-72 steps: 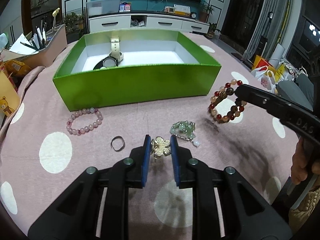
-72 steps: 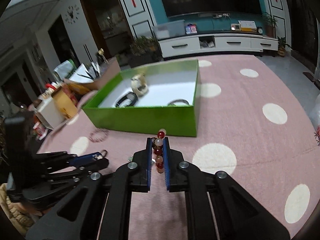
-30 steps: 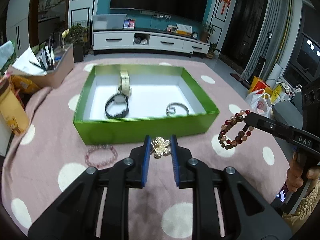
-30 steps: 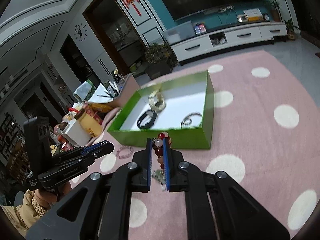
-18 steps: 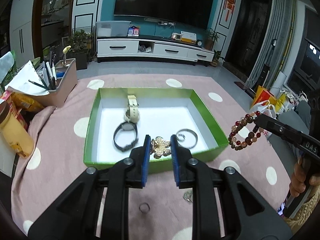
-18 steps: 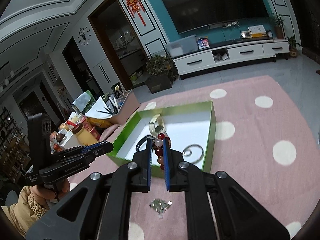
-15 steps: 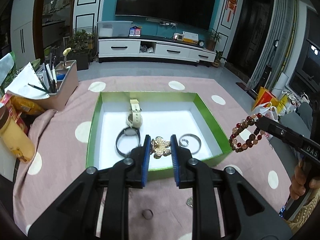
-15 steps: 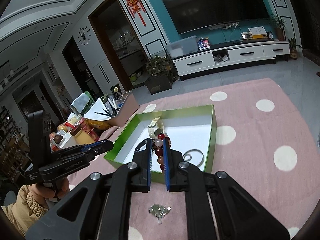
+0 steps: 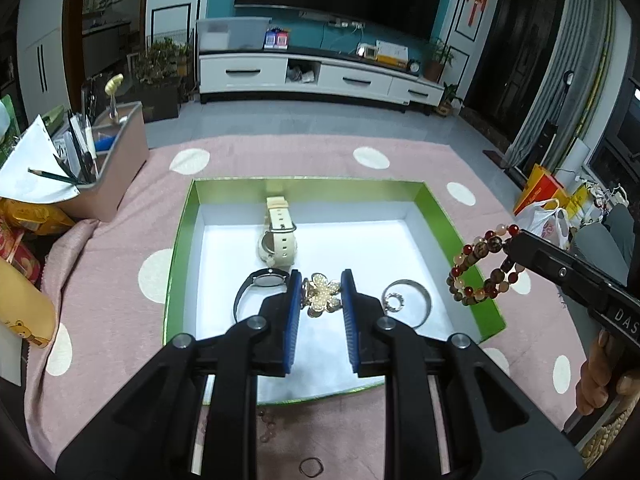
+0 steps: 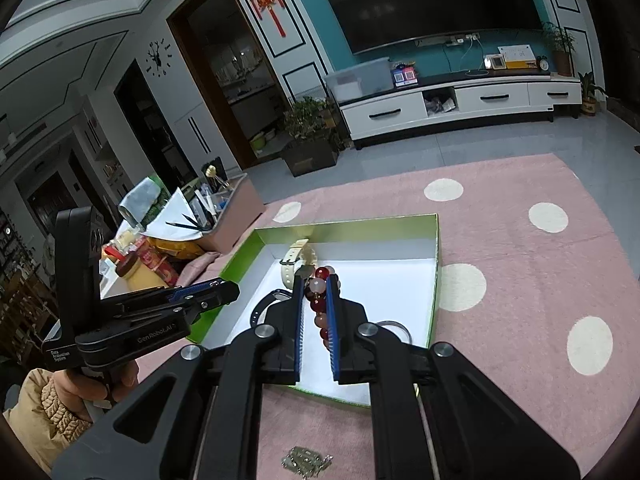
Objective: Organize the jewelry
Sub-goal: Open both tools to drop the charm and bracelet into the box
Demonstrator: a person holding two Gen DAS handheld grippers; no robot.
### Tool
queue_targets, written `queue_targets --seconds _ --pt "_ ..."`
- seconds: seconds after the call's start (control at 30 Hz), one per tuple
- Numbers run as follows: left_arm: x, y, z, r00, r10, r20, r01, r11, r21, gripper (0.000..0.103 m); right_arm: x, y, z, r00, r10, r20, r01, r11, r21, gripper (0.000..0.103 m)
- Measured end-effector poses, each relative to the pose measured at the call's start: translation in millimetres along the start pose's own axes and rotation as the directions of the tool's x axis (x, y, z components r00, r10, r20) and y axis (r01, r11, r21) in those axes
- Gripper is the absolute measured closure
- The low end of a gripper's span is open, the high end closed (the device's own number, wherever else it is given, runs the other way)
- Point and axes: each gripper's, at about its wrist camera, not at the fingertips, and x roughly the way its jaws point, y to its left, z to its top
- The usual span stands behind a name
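Left wrist | left tongs (image 9: 320, 280) clamp brooch (image 9: 321, 294) over box (image 9: 460, 236) | right tongs (image 10: 315, 280) clamp bracelet (image 10: 319, 300)

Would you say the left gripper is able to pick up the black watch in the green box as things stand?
Probably not: the left gripper is shut on a gold flower brooch. The black watch lies unobstructed in the open green box, so it must release first.
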Motion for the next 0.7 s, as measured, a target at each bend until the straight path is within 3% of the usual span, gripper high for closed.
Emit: queue_targets --seconds 0.43,0.5,0.53,0.6,0.7 --pt "31.6 12.1 -1.5 0.997 0.014 -0.075 -0.015 1.000 -0.010 0.083 40.9 -6.5 -6.5 0.997 -0.023 -0.080 0.024 1.000 0.013 0.092" --pt "34.3 13.6 -2.0 0.996 0.028 -0.081 -0.030 0.999 -0.020 0.083 45.2 -8.4 -7.9 0.995 -0.040 -0.092 0.042 0.999 0.018 0.089" --pt "34.5 13.7 -2.3 0.996 0.034 -0.081 -0.036 0.999 -0.020 0.080 46.5 -10.7 -8.7 0.994 -0.047 -0.097 0.050 0.998 0.029 0.087" --pt "33.4 13.3 -2.8 0.996 0.036 -0.076 -0.038 0.999 -0.019 0.060 47.3 -13.8 -9.1 0.994 -0.049 -0.099 0.053 0.998 0.040 0.075" --pt "26.0 14.3 -1.9 0.997 0.045 -0.059 -0.046 0.999 -0.017 0.054 42.4 -18.6 -10.8 0.994 -0.063 -0.092 0.068 0.996 0.051 0.067"
